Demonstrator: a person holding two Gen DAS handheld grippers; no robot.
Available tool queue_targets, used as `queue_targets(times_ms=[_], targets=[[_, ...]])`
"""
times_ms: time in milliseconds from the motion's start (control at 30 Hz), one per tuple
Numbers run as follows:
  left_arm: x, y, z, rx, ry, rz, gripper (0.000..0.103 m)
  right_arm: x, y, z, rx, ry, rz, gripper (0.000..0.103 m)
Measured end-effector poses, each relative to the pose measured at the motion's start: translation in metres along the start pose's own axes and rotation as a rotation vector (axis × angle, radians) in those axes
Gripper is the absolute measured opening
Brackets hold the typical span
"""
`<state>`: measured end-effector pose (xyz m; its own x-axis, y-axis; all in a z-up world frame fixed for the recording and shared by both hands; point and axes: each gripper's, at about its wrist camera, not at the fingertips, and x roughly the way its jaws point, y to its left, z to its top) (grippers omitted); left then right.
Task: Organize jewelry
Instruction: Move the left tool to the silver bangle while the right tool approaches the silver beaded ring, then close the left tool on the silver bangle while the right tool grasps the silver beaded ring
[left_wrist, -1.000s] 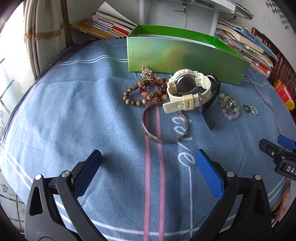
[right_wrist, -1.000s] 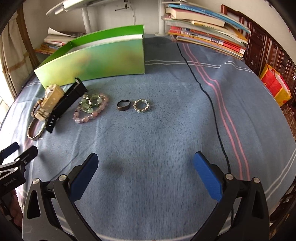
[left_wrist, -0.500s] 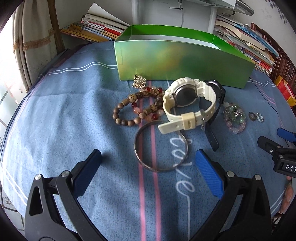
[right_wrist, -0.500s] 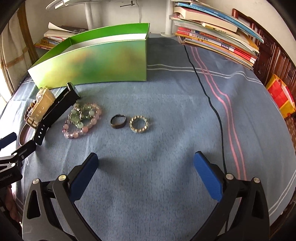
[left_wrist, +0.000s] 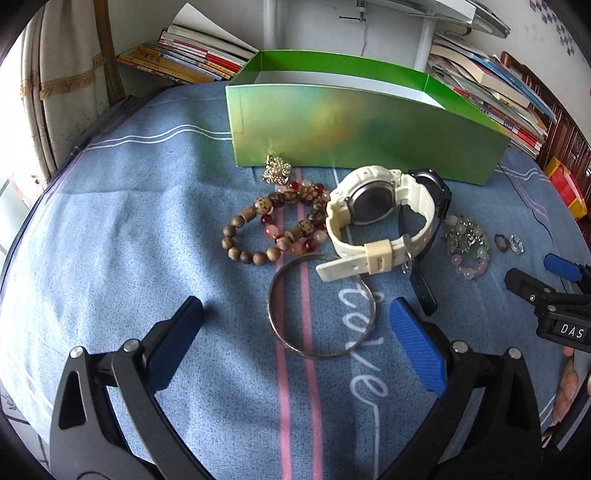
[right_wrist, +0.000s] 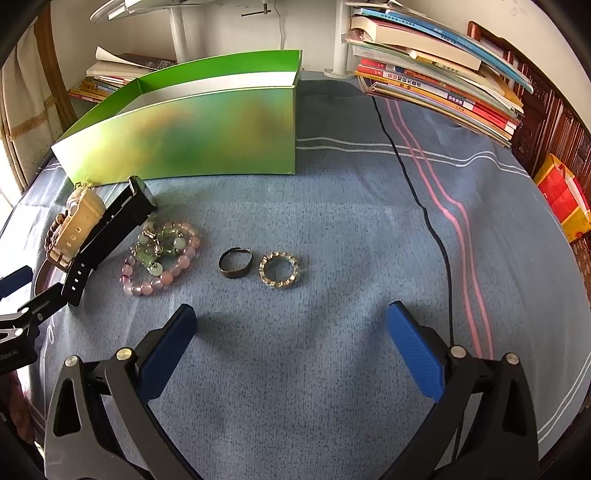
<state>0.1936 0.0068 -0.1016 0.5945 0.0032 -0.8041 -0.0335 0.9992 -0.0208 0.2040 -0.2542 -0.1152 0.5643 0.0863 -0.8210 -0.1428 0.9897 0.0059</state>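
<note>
Two watches lie ahead of the left tool: one white watch (left_wrist: 380, 218) and one black watch (left_wrist: 430, 236) just behind it. Three beaded bracelets show: two brown and red ones (left_wrist: 280, 225) tangled together, and one pink and green bracelet (right_wrist: 160, 254) ahead-left of the right tool. One metal bangle (left_wrist: 321, 306) sits between the left tool's fingers. Two rings lie ahead of the right tool: one dark ring (right_wrist: 235, 261), one gold ring (right_wrist: 278, 269). One gold brooch (left_wrist: 276, 170) and one green box (left_wrist: 354, 133) complete the count.
</note>
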Motion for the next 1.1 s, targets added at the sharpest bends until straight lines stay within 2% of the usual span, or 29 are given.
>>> queue_targets(times_ms=[100,267,333,367,400,767,1100], targets=[[-0.002,0.000,-0.001,0.006,-0.013,0.029,0.086,0.001,0.000,0.001,0.000,0.000,0.001,0.101],[-0.004,-0.004,-0.002,0.035,-0.030,0.023,0.077,0.001,0.001,0.001,0.000,-0.001,0.001,0.101],[-0.006,-0.005,-0.003,0.040,-0.039,0.020,0.070,0.001,0.001,0.001,0.000,-0.001,0.001,0.101],[-0.007,-0.005,-0.004,0.038,-0.048,0.021,0.061,0.001,0.001,0.001,-0.001,-0.001,0.001,0.101],[-0.007,-0.005,-0.005,0.034,-0.054,0.026,0.058,0.001,0.001,0.001,-0.002,-0.001,0.002,0.101],[-0.013,0.003,-0.009,0.028,-0.074,-0.015,0.057,0.005,0.002,0.006,-0.008,-0.008,0.007,0.098],[-0.030,0.018,-0.015,0.022,-0.117,0.003,0.057,0.005,0.000,0.012,-0.027,-0.030,0.021,0.073]])
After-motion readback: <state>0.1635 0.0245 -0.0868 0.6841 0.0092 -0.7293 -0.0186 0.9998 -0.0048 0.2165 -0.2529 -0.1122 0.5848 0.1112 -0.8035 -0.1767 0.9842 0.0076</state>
